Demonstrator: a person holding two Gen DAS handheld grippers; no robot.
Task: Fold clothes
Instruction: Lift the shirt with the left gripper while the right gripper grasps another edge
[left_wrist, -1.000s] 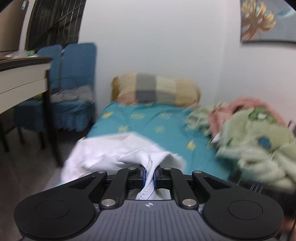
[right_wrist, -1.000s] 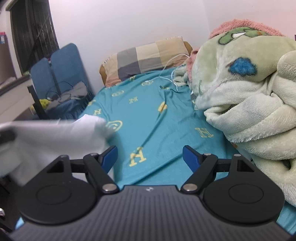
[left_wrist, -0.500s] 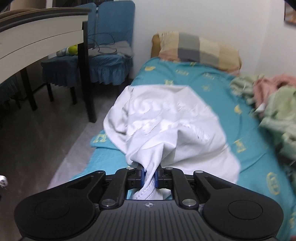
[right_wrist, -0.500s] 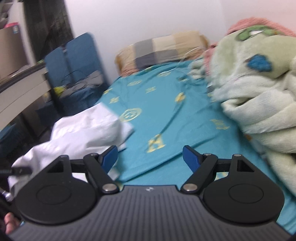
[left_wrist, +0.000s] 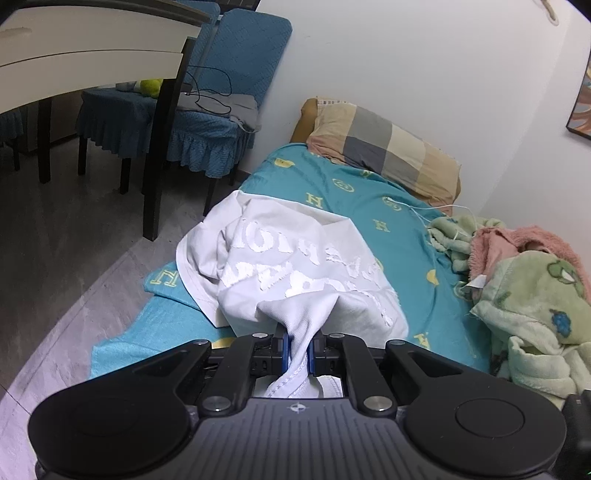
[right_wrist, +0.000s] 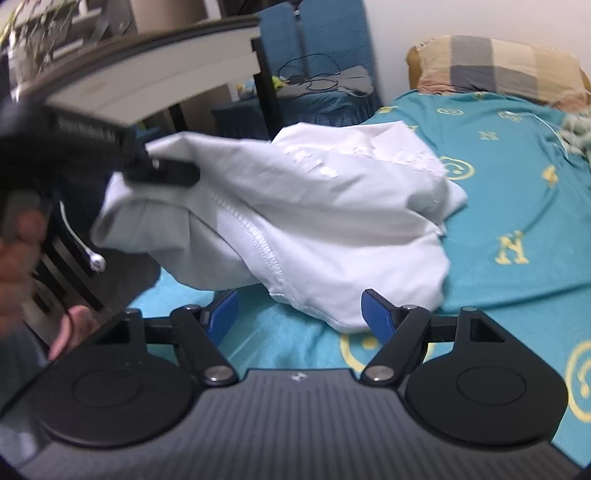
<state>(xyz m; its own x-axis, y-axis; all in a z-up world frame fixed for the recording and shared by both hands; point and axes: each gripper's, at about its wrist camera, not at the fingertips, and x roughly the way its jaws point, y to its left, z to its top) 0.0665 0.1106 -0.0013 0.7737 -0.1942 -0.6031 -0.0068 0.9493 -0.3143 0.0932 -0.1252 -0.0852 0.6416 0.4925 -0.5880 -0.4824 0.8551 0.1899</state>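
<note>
A white garment (left_wrist: 295, 266) with raised white lettering lies bunched on the near left part of the teal bed sheet (left_wrist: 388, 229). My left gripper (left_wrist: 297, 349) is shut on a gathered edge of it and holds that edge up. In the right wrist view the garment (right_wrist: 303, 221) stretches from the bed to the left gripper (right_wrist: 162, 171) at the left. My right gripper (right_wrist: 301, 314) is open and empty, with its blue pads just below the garment's hanging lower edge.
A checked pillow (left_wrist: 384, 147) lies at the head of the bed. A heap of green and pink blankets (left_wrist: 535, 295) fills the right side. A table (left_wrist: 92, 55) and blue chairs (left_wrist: 207, 122) stand left of the bed, over grey floor (left_wrist: 74, 236).
My left gripper has pulled the garment back and lifted its edge. My right gripper has swung left towards the garment, which now hangs just in front of its open pads.
</note>
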